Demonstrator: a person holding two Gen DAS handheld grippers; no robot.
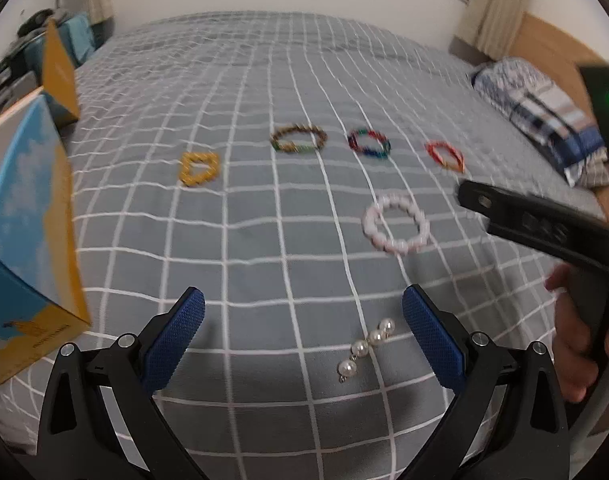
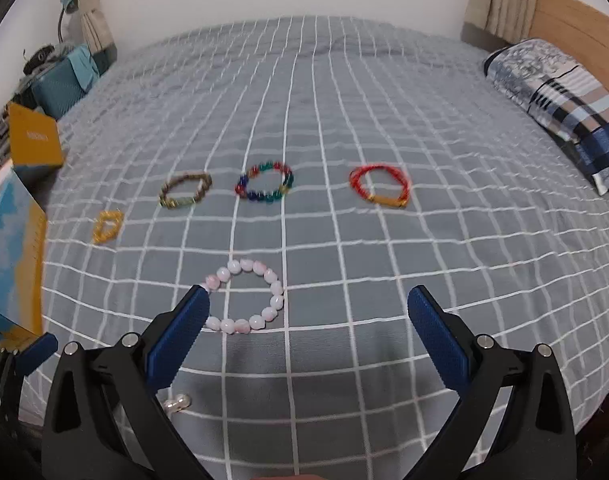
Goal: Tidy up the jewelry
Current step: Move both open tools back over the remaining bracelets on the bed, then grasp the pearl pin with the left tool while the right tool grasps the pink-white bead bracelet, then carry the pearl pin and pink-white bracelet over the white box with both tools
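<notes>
the left gripper (image 1: 303,328) hangs wide apart and empty over the bed (image 1: 264,240); a short string of pearls (image 1: 366,344) lies on the checked cover between its blue pads; the right gripper (image 2: 307,322) is likewise spread wide, holding nothing, its left pad just at the edge of the pink bead bracelet (image 2: 246,302); farther out lie a yellow bracelet (image 2: 107,226), a brown one (image 2: 185,190), a multicolour one (image 2: 264,182) and a red one (image 2: 379,186), well apart in a row; a blue and yellow box (image 1: 28,216) stands at the left.
</notes>
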